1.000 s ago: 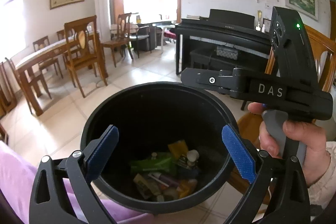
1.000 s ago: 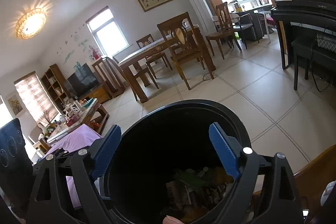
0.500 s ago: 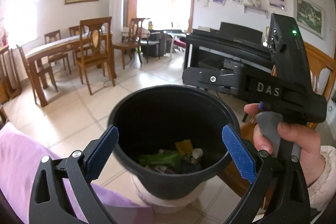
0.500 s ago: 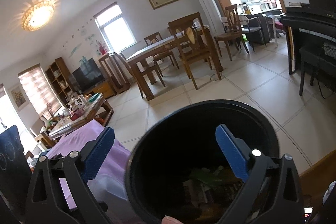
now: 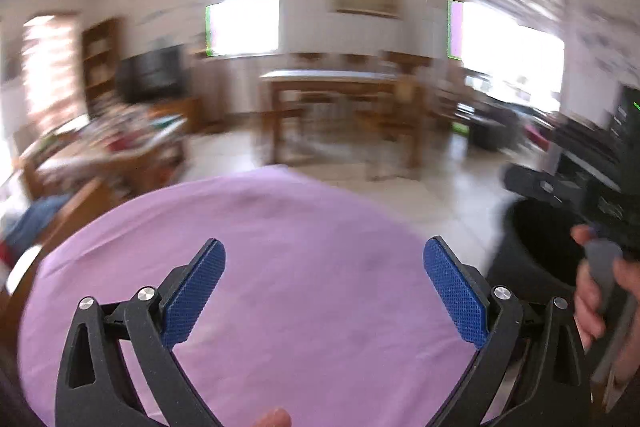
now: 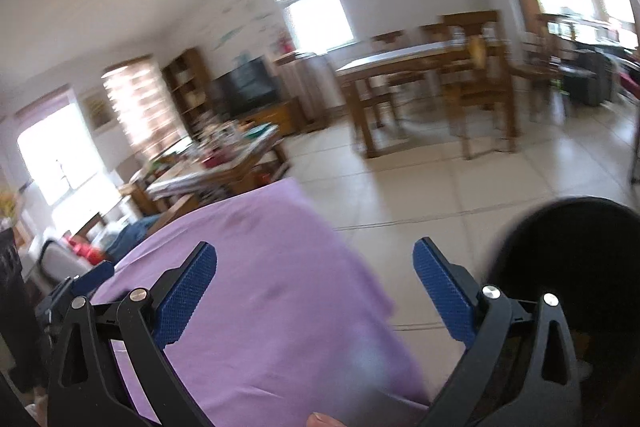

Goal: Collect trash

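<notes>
Both tongs stand apart and grip nothing. The left tongs [image 5: 324,287], aimed into the black bin half a second ago, now face the purple-covered worktop [image 5: 280,227]; no trash shows on its cloth. The right tongs [image 6: 316,287] have swung the same way. The bin [image 6: 580,259] now sits at the right edge. Judgement: deposit complete; collection appears finished.

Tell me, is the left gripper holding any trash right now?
No, the left gripper is open with nothing between its blue pads, only the purple cloth showing behind them.
</notes>
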`<state>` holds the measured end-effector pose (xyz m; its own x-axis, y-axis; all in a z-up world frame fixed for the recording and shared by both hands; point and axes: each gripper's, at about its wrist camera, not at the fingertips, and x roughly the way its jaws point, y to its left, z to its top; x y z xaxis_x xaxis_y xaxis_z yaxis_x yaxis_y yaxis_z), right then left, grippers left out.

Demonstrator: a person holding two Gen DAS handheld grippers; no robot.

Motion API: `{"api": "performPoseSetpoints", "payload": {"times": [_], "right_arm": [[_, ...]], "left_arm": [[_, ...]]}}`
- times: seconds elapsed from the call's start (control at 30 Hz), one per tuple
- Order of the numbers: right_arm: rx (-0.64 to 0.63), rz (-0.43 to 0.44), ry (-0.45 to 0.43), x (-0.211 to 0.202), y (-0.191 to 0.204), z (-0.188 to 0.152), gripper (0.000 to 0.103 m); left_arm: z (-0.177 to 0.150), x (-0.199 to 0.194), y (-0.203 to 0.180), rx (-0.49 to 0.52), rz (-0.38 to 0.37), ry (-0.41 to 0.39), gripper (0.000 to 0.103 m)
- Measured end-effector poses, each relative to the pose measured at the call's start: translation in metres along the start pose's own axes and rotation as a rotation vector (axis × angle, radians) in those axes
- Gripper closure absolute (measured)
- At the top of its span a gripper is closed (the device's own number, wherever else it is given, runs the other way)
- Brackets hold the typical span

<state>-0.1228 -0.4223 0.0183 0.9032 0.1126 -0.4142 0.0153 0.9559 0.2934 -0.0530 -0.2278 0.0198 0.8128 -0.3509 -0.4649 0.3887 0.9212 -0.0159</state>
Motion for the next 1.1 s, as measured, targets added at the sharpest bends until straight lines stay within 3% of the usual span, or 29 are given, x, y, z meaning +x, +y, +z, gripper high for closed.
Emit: {"api": "performPoseSetpoints", "payload": {"times": [0.13,0.3,0.57,0.73,0.83,1.1], "right_arm": [[-0.074,0.098,0.029,0.043,0.061,-0.006,0.005],[-0.19,0.129,0.042,0.083,0.122,-0.021,0.005],[-0.334,0.09,-0.086,0.092,0.163,-0.027,0.005],[-0.341,0.074,-0.086,0.095,0.162,-0.022,0.005],[-0.333,0.063,-0.074,0.096,0.16,-0.022,0.005],[-0.376,0.037,-0.063,0.101,0.175,-0.033,0.005]], "left_arm": [[-0.009,-0.015,0.068,-0.079,0.173,-0.011,0.005],[-0.014,-0.028,0.123,-0.164,0.282,-0.019,0.005],[-0.03,-0.043,0.161,-0.219,0.335,-0.026,0.005],[-0.035,-0.037,0.168,-0.241,0.362,-0.03,0.005],[-0.039,-0.037,0.172,-0.251,0.427,-0.021,0.005],[-0.043,-0.035,0.181,-0.267,0.406,-0.018,0.005]]}}
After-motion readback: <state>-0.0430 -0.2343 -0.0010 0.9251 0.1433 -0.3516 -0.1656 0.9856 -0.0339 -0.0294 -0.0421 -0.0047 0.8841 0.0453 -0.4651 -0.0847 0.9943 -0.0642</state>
